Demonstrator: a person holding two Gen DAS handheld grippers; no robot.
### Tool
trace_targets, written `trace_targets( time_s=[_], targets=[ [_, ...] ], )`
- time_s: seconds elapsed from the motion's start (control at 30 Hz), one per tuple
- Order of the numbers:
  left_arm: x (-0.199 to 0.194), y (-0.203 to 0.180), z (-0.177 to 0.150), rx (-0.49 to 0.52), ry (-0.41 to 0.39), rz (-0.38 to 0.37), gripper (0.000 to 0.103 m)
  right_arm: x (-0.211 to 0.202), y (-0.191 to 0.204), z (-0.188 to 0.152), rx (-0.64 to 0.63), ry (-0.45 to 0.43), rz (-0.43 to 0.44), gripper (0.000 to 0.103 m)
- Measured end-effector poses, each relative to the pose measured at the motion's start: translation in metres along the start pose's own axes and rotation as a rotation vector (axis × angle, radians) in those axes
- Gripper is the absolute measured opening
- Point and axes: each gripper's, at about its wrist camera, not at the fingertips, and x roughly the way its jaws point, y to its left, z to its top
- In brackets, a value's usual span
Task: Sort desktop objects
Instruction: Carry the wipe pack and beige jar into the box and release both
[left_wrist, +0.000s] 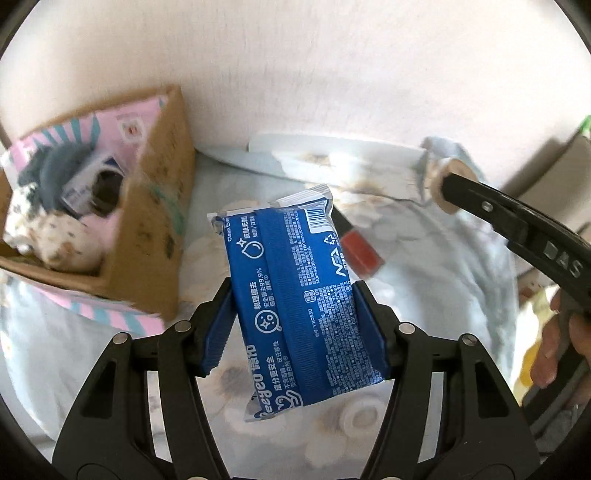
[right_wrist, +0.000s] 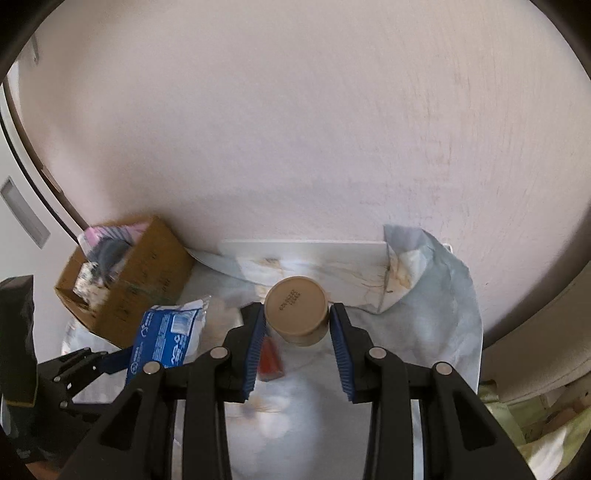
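My left gripper (left_wrist: 293, 325) is shut on a blue wet-wipes pack (left_wrist: 291, 295) and holds it above the cloth-covered table, to the right of an open cardboard box (left_wrist: 155, 229). The pack also shows in the right wrist view (right_wrist: 166, 341), near the box (right_wrist: 133, 280). My right gripper (right_wrist: 297, 332) is shut on a tan cylindrical jar (right_wrist: 297, 310), bottom facing the camera, held above the table. In the left wrist view the jar (left_wrist: 445, 184) sits at the right gripper's tip, far right. A small red object (left_wrist: 360, 251) lies on the cloth beyond the pack, also seen under the right gripper (right_wrist: 271, 360).
The box holds a pink striped bag (left_wrist: 110, 125), a dark item and a speckled cloth. A pale floral cloth (right_wrist: 436, 332) covers the table against a pink wall. A white round cap (left_wrist: 360, 417) lies on the cloth near me. A white board (right_wrist: 303, 247) lies along the wall.
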Motion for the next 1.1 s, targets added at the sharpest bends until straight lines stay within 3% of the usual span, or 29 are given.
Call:
trace_targets(
  time_s=[0.2,0.23,0.33,0.53,0.7,1.1],
  targets=[
    [-0.042,0.036,0.026,0.011,-0.054,-0.025,0.058,-0.019,0.036,0.008,-0.023,-0.014,0.012,0.033],
    [-0.041,0.010,0.032,0.015,-0.064,-0.024,0.058,-0.022,0.042,0.010,-0.028,-0.018,0.014,0.033],
    [-0.073,0.008,0.015,0.014,-0.097,-0.019,0.058,-0.034,0.058,0.014,-0.038,-0.030,0.020,0.033],
    [-0.118,0.053,0.025,-0.024,-0.149,-0.013,0.058,-0.041,0.097,0.025,-0.084,-0.037,0.032,0.033],
    [-0.133,0.089,0.046,-0.052,-0.176,-0.004,0.058,-0.034,0.129,0.035,-0.117,-0.034,0.048,0.033],
    [-0.136,0.160,0.082,-0.015,-0.189,0.000,0.058,0.008,0.197,0.052,-0.142,0.015,0.115,0.033]
  ],
)
